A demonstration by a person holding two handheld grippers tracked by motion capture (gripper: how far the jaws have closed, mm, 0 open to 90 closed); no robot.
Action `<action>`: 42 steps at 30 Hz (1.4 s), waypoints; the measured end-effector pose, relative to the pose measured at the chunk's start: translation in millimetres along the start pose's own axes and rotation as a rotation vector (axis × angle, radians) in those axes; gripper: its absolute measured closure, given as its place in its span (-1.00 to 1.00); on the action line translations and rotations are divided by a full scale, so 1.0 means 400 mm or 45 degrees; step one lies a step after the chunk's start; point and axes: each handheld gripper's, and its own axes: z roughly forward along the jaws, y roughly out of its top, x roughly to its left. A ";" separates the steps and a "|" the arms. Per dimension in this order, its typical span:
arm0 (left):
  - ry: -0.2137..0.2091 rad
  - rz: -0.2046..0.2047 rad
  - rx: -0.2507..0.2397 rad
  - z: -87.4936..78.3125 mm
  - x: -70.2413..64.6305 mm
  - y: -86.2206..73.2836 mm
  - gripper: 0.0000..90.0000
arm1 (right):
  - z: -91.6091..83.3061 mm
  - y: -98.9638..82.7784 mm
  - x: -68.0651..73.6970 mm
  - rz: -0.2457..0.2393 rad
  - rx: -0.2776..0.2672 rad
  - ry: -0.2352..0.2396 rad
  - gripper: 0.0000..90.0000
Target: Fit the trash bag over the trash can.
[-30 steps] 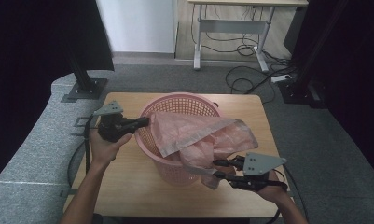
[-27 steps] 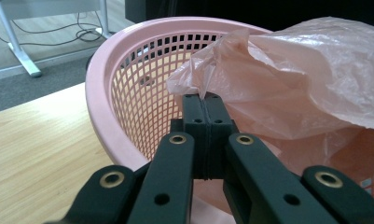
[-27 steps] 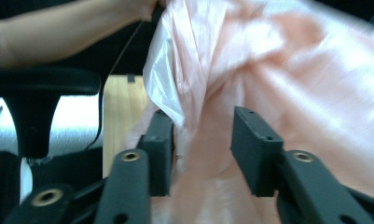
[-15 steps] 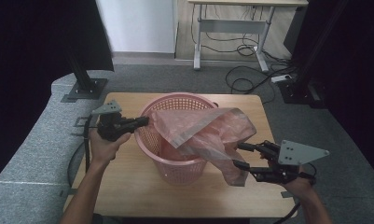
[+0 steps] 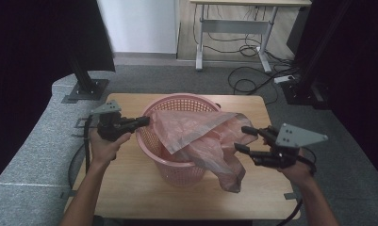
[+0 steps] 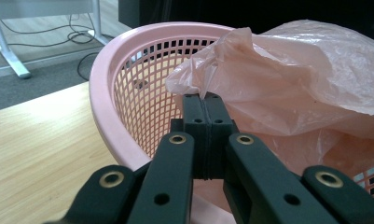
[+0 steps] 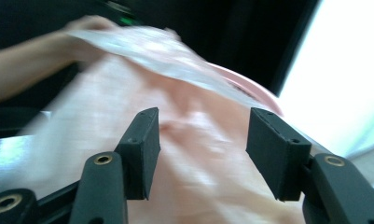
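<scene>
plainly unlabelled pink bag (image 5: 203,141), pink basket (image 5: 151,141)

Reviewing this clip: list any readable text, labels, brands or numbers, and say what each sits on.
None can be read.
Pink plastic bag: a paler band crosses it, no legible print in the high view; blurred in the right gripper view.
Pink basket: plain mesh, no label.
Left gripper and right gripper: no markings visible.
Wooden table: bare.
</scene>
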 end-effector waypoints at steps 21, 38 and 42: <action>-0.062 -0.004 0.041 0.046 0.055 0.093 0.98 | 0.234 0.071 -0.054 -0.139 0.195 0.127 0.53; -0.047 -0.026 0.069 0.088 0.069 0.116 0.98 | 0.192 -0.010 -0.113 -0.012 0.268 0.091 -0.05; -0.062 -0.047 0.063 0.092 0.079 0.119 0.98 | 0.200 -0.019 -0.120 0.042 0.253 0.110 0.33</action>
